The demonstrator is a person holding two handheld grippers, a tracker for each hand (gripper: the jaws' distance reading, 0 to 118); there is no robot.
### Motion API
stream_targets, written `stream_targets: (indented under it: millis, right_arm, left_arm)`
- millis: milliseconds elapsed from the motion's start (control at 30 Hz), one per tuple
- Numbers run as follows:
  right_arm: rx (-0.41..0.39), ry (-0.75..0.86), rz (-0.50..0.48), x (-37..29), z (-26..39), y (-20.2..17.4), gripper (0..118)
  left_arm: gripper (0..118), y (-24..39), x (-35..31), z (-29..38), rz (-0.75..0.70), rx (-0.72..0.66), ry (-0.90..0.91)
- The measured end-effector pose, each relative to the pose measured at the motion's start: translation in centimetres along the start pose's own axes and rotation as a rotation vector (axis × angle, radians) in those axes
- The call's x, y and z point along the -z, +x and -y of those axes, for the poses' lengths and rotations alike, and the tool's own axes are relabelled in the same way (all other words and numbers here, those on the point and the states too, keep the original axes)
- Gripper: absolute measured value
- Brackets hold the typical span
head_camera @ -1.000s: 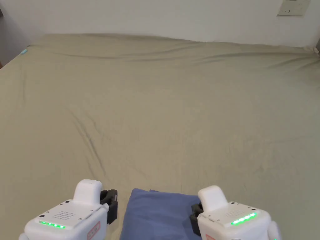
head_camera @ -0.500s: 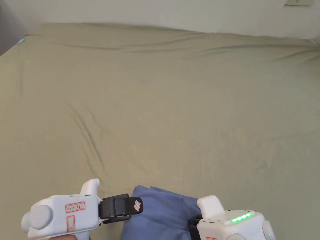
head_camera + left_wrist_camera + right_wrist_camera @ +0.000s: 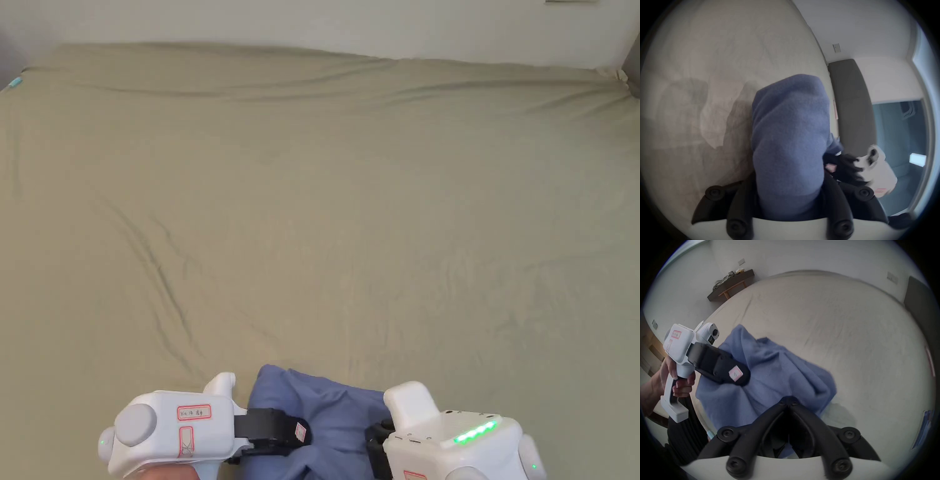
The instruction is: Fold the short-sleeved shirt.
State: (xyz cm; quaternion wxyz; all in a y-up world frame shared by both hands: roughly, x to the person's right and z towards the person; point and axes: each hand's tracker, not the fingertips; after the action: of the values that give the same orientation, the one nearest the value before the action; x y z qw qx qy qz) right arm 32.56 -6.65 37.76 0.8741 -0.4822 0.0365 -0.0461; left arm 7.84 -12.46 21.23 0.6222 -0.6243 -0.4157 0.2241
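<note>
Shirt (image 3: 325, 419) bunched btwn jaws of both grippers, L (image 3: 294, 433) & R (image 3: 788, 400), each clamped onto it.

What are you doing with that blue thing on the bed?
A person is holding a gripper in each hand and working on a blue shirt that lies at the near edge of a bed covered with an olive sheet. The left gripper comes in sideways and has blue cloth bunched between its jaws. The right gripper is pinched shut on another part of the shirt. The shirt is crumpled and partly lifted between them, not flat or neatly folded yet.
</note>
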Motion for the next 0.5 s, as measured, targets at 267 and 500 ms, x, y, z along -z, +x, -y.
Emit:
stream_targets:
  millis: [267, 500]
  right_arm:
    - [-0.098, 0.320, 0.304, -9.2, -4.5, -2.2, 2]
    - [-0.119, 0.496, 0.446, -13.5, -6.8, -5.5, 2]
  left_arm:
    - [25, 3.7, -3.6, 1.6, -0.174, 0.211, 0.078]
    - [25, 3.5, -10.0, 2.3, -0.413, 0.342, 0.186]
